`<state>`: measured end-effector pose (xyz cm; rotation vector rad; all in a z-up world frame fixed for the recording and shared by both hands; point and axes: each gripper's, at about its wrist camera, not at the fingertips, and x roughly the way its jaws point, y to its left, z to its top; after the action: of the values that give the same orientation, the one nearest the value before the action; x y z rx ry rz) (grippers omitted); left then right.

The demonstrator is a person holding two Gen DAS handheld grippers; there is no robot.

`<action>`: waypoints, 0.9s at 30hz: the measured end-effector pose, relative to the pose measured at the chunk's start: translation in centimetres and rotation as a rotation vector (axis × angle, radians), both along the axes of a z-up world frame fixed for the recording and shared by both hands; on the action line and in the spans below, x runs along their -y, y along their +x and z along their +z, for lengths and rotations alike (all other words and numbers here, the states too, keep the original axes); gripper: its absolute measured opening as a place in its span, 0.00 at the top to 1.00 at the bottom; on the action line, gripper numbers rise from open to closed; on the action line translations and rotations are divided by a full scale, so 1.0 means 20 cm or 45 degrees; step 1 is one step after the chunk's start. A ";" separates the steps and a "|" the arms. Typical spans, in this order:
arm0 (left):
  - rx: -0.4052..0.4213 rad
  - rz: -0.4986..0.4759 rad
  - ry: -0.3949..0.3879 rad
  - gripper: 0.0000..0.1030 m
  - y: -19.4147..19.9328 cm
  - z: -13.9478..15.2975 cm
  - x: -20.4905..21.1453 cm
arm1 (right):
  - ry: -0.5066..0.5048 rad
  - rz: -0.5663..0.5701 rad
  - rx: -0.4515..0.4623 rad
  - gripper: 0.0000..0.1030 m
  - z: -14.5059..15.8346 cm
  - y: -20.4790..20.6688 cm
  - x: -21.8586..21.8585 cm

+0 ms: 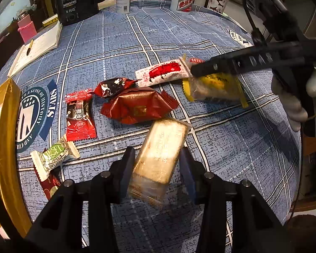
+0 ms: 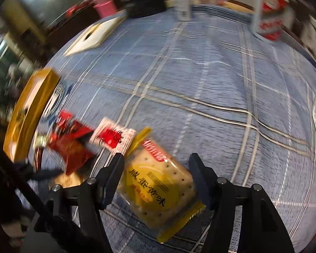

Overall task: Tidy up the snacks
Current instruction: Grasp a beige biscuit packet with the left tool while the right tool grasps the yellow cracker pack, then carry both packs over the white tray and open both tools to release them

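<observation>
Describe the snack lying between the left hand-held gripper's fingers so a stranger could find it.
On the blue plaid tablecloth, find the cluster of red wrappers. Nearer than the big dark-red packet lies a long clear-wrapped pale bar, between the left hand-held gripper. It is the only pale, colourless wrapper.

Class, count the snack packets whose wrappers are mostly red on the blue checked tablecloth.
3: a flat bright-red packet at left, a dark-red twisted wrapper behind it, a large dark-red pillow pack in the middle. Another may hide under the green sweet.
</observation>
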<state>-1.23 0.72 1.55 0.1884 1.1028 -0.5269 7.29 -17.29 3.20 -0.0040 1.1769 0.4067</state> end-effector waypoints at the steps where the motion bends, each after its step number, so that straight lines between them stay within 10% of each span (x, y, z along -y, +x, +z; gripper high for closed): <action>1: -0.001 0.003 -0.002 0.52 0.01 0.00 0.00 | -0.013 0.036 0.001 0.31 0.00 -0.02 -0.02; 9: 0.072 -0.007 0.085 0.52 -0.01 -0.02 0.10 | -0.308 0.255 0.100 0.25 -0.06 -0.19 -0.22; 12: 0.047 0.020 0.048 0.66 -0.01 0.00 0.07 | -0.287 0.177 0.107 0.33 -0.05 -0.22 -0.19; 27: 0.097 0.296 -0.166 0.66 -0.20 0.30 -0.36 | 0.023 -0.080 0.068 0.33 0.19 -0.52 -0.06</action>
<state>-5.25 7.99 7.64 -0.0336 0.9974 -0.3784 -3.14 -16.13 7.01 0.0379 1.1177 0.3597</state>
